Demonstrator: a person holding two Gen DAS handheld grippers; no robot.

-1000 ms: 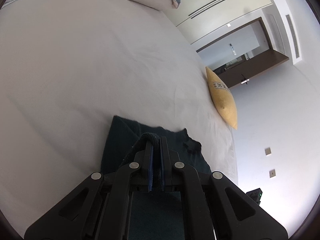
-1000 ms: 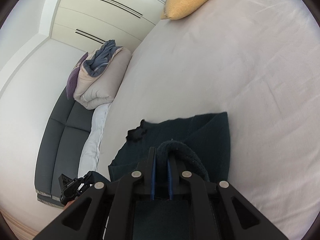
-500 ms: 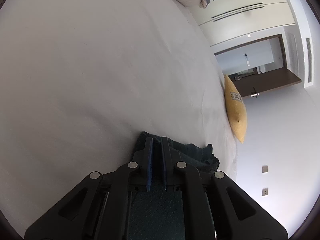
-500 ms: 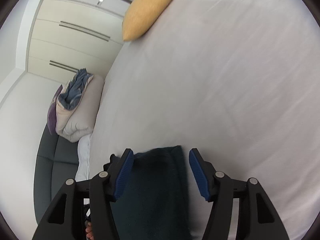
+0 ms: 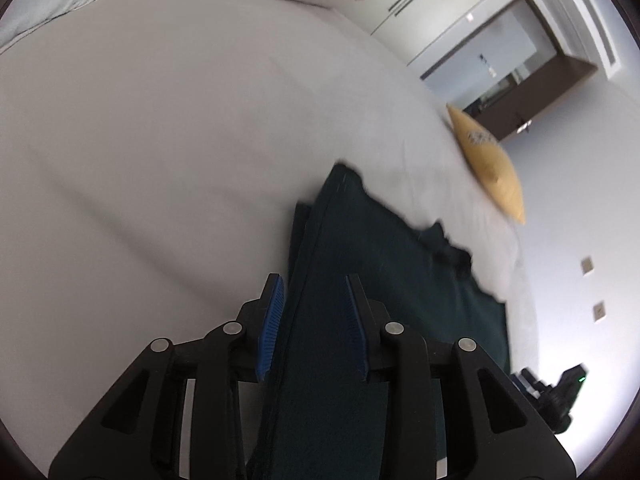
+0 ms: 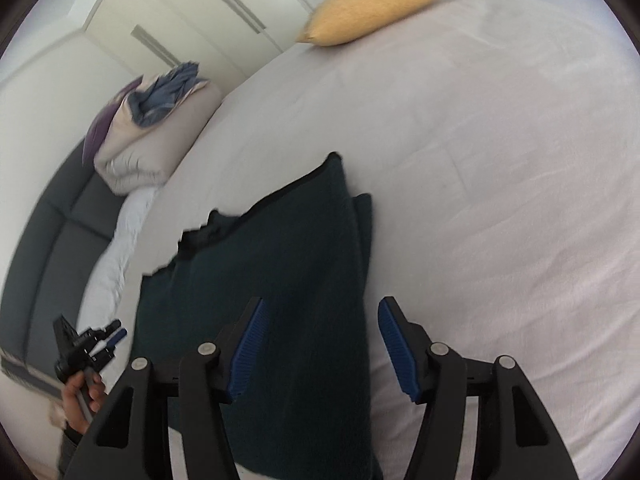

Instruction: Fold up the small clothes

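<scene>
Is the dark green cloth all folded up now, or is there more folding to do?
One fold looks done: the dark green cloth lies doubled on the white bed. Both the left gripper and right gripper have just opened and hold nothing. It may need another fold.

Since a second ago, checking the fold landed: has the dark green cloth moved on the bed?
Yes. The dark green cloth lies doubled over, its far edge nearer the yellow pillow, and both grippers, jaws just opened, have let go.

You are not seeing any readable text here. The yellow cushion (image 5: 486, 164) at the far edge of the bed (image 5: 160, 120) is showing a small printed patch, too blurred to make out.
</scene>
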